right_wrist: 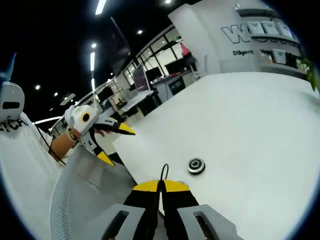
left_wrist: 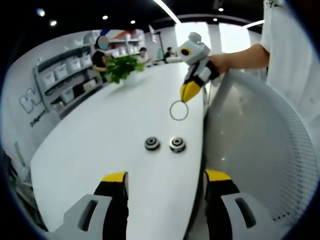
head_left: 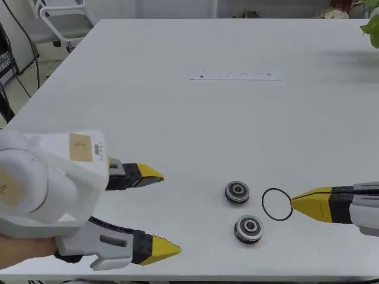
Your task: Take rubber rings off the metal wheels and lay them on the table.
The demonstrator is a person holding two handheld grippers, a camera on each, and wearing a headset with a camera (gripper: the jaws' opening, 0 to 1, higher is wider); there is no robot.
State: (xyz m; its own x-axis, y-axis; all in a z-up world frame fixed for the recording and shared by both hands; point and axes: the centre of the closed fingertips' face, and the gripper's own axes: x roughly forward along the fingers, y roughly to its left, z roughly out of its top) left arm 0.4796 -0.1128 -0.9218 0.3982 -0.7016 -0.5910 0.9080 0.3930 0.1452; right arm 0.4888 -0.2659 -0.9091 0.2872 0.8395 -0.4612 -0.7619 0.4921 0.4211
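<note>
Two small metal wheels (head_left: 237, 192) (head_left: 249, 228) lie near the front of the white table (head_left: 177, 106). Just right of them, my right gripper (head_left: 293, 203) is shut on a thin black rubber ring (head_left: 276, 204); I cannot tell if the ring touches the table. In the right gripper view the ring (right_wrist: 164, 172) shows edge-on above the shut right gripper (right_wrist: 161, 186), with one wheel (right_wrist: 196, 166) beyond. My left gripper (head_left: 159, 212) stands open and empty at the left. In the left gripper view, the wheels (left_wrist: 152, 144) (left_wrist: 177, 144) and the ring (left_wrist: 179, 110) lie ahead of the left gripper (left_wrist: 166, 177).
A white socket strip (head_left: 235, 75) is set into the table farther back. A green plant (head_left: 373, 29) stands at the far right corner and a chair (head_left: 59, 23) beyond the far left edge. A mesh chair back (left_wrist: 260, 140) is close to the table's front edge.
</note>
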